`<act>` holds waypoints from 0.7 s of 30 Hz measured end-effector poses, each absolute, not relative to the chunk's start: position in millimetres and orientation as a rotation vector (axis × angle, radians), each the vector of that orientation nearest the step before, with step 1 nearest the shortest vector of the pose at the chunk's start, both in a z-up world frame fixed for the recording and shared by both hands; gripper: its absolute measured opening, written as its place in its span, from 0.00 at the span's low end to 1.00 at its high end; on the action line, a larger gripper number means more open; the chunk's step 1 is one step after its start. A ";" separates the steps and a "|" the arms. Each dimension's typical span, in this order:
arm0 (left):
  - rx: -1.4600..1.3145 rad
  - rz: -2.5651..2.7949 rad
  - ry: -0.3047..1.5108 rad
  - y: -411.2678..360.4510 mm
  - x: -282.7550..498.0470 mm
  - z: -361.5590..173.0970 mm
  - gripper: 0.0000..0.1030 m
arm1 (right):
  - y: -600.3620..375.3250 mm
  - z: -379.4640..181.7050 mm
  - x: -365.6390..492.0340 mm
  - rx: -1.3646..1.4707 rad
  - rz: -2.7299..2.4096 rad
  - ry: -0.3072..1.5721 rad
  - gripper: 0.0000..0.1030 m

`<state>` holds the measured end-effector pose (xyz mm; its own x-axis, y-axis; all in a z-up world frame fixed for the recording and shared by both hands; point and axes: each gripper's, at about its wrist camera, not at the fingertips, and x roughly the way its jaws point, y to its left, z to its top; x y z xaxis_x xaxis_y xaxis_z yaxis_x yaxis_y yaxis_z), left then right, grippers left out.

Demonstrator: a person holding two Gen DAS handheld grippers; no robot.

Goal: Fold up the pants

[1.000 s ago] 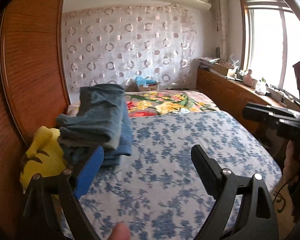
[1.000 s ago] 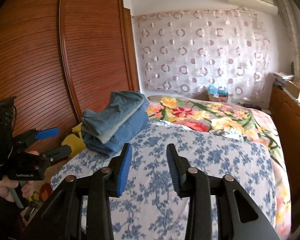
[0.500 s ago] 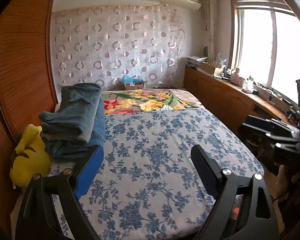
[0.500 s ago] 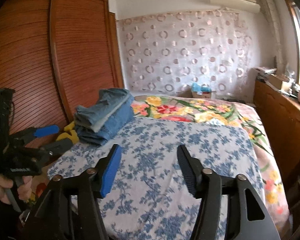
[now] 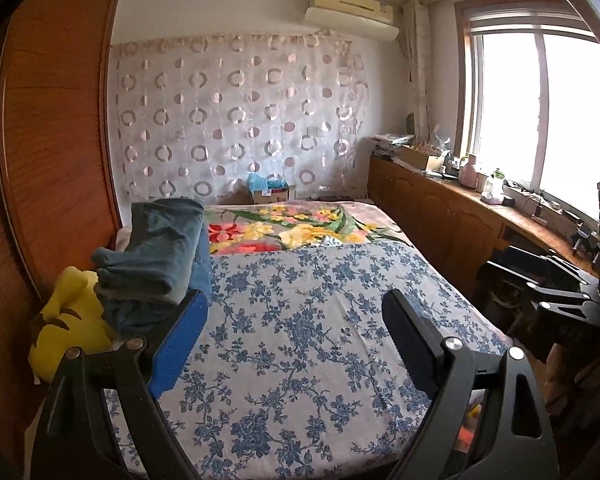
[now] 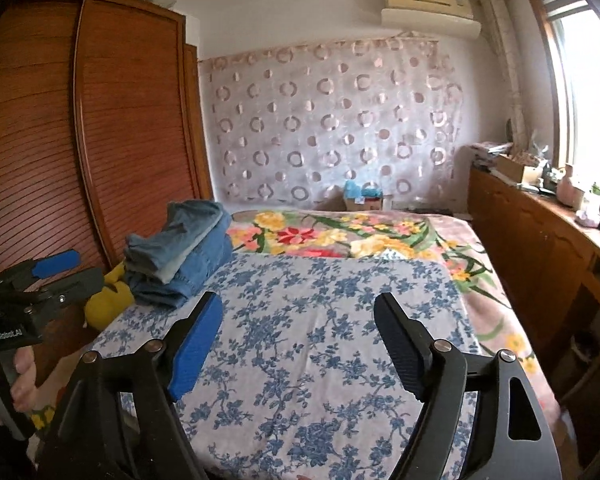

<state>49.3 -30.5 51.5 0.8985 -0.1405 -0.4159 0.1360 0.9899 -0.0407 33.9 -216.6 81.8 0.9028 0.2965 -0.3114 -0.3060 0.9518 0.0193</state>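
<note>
So both tongs are spread with nothing in them. The left tongs (image 5: 294,322) hang wide over the bed (image 5: 300,344), and the right tongs (image 6: 298,328) have just been opening, gap bare. The pants (image 5: 160,256) sit folded in a stack ahead and to the left of both, right beside a yellow plush (image 5: 70,328) near the wardrobe (image 6: 100,140). My guess: parked there to keep the middle free for folding another pair.
</note>
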 end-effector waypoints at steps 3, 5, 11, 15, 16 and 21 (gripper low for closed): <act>-0.008 -0.140 0.417 -31.5 41.9 58.0 0.87 | -217.1 81.3 27.3 -0.028 0.305 0.306 0.78; -0.013 -0.142 0.412 -31.1 39.2 61.2 0.87 | -215.4 81.8 22.7 -0.031 0.302 0.299 0.79; -0.004 -0.136 0.388 -33.6 29.7 71.9 0.87 | -218.3 85.6 12.5 -0.029 0.291 0.270 0.82; 0.001 -0.132 0.373 -34.2 23.7 77.8 0.87 | -218.6 86.8 7.5 -0.022 0.284 0.246 0.83; 0.001 -0.131 0.369 -35.0 21.3 78.7 0.87 | -218.5 86.9 6.0 -0.025 0.280 0.240 0.84; 0.001 -0.124 0.354 -32.6 15.4 82.4 0.87 | -216.4 82.7 -0.1 -0.032 0.261 0.218 0.85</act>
